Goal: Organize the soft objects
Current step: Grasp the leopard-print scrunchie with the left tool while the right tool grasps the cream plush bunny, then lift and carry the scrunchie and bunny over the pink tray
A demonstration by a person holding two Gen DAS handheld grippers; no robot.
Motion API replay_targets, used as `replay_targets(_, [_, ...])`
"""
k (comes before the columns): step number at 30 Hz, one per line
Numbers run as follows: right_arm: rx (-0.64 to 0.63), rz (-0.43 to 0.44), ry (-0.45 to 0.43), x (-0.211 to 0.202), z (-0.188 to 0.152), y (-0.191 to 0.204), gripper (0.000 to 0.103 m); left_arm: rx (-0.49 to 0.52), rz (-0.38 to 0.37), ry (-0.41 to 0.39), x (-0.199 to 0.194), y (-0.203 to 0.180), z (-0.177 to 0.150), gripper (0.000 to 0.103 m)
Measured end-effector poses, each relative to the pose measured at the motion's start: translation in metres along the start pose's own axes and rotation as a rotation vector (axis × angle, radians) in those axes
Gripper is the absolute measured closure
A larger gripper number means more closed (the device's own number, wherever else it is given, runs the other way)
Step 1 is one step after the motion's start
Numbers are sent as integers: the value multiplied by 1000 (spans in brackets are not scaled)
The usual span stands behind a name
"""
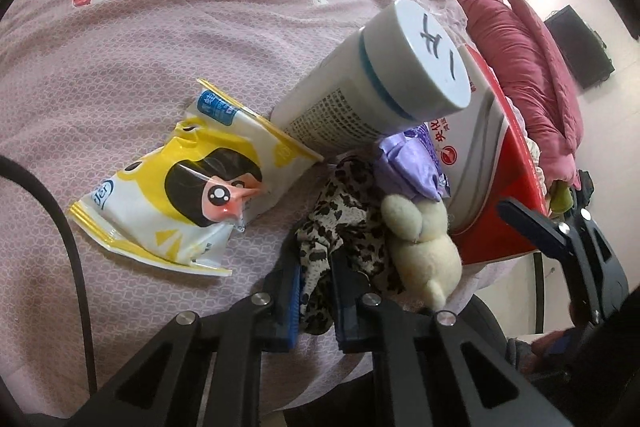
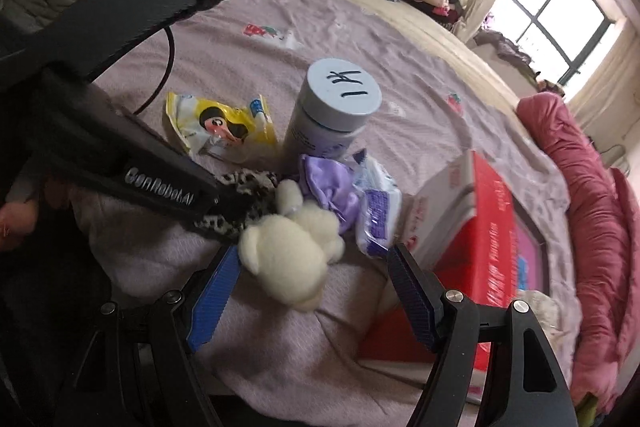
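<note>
Left hand-held gripper (image 1: pixel 316 291): my two fingers are squeezed onto the spotted cloth (image 1: pixel 344 211), low in the middle of the left wrist view. In the right wrist view this hand-held gripper comes in from the left side and its tip is on the same cloth.

Right hand-held gripper (image 2: pixel 312 267): my blue fingers (image 2: pixel 214 301) are spread wide apart, low in the right wrist view. Nothing is held. The bear (image 2: pixel 290 247) lies between them, closer to the left finger.

Spotted cloth: it lies bunched on the bed (image 1: pixel 160 47), touching the bear on its right in the left wrist view.

Bear: cream and fluffy, lying on the bed in the middle of the right wrist view.

Purple cloth (image 2: pixel 328 191): just above the bear, touching it.

Tissue pack (image 2: pixel 378 211): white and purple, just right of the purple cloth.

Jar (image 2: pixel 332 115): it stands in the middle of the right wrist view, above the purple cloth. There is black writing on its lid.

Snack bag (image 1: pixel 176 187): yellow and white, flat on the bed, left of the jar.

Box (image 2: pixel 480 239): red and white, at the right of the right wrist view.

Quilt (image 2: pixel 592 219): dark pink, at the far right edge.
</note>
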State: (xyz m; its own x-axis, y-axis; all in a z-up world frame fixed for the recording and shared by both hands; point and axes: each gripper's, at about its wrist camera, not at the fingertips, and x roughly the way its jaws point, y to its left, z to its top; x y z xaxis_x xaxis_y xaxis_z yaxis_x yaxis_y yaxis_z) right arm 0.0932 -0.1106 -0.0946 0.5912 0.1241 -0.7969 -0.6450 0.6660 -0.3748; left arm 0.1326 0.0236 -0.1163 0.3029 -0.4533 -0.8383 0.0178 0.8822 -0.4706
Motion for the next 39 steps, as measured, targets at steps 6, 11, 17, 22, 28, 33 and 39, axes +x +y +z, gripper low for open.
replay_targets(6, [-4,-33,-14,12,7,0,34,6,-2,0,0,1,1,90])
replay_targets(11, [23,-8,9,22,5,-5,70,8,-2,-2,2,-2,0,90])
replay_targets(17, [105,47,-47,4,-1,-19,74,16,-9,-7,2,-6,-2,90])
replay_targets(22, [222,98,-103,-22,-7,-42,74,51,-26,-65,-14,-19,-7,90])
replay_targets(28, [322,86,-181,-50,-14,-64,74,126,-8,-143,-38,-47,-20,91])
replay_targets(33, [389,84,-236,-70,-21,-79,74,153,-5,-195,-60,-65,-28,91])
replay_targets(39, [450,60,-308,-93,-29,-94,74,173,12,-268,-88,-85,-33,91])
